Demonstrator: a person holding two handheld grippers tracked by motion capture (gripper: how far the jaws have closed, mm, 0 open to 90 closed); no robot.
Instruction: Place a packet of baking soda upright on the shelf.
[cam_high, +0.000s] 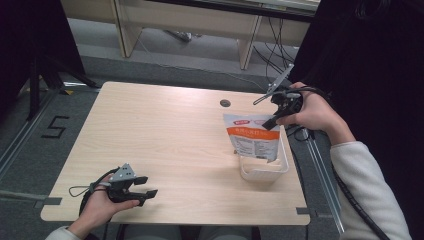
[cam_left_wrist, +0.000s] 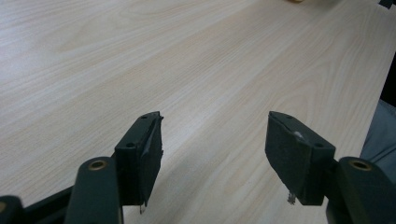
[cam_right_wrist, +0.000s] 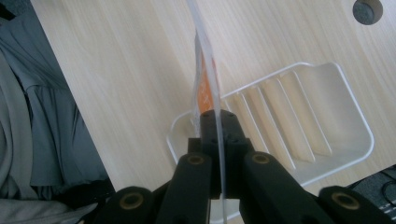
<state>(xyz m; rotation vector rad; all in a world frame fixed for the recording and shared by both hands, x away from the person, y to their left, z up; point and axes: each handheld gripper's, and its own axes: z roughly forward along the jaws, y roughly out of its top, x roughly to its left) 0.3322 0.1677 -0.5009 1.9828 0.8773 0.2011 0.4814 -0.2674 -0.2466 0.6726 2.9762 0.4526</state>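
A wooden table (cam_high: 165, 145) seen from above. At four o'clock, a white ribbed tray (cam_high: 265, 170) holds an upright orange-and-white pouch (cam_high: 252, 137). The right gripper (cam_high: 272, 121), wrist bent inward from two o'clock, pinches the pouch's top edge. At seven o'clock the left gripper (cam_high: 145, 190) rests level in a hand, jaws spread, holding nothing.

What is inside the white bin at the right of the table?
The lower end of the orange-and-white pouch stands in the white bin, its top edge clamped by the right gripper. The rest of the ribbed interior looks bare; the pouch covers the part directly beneath it.
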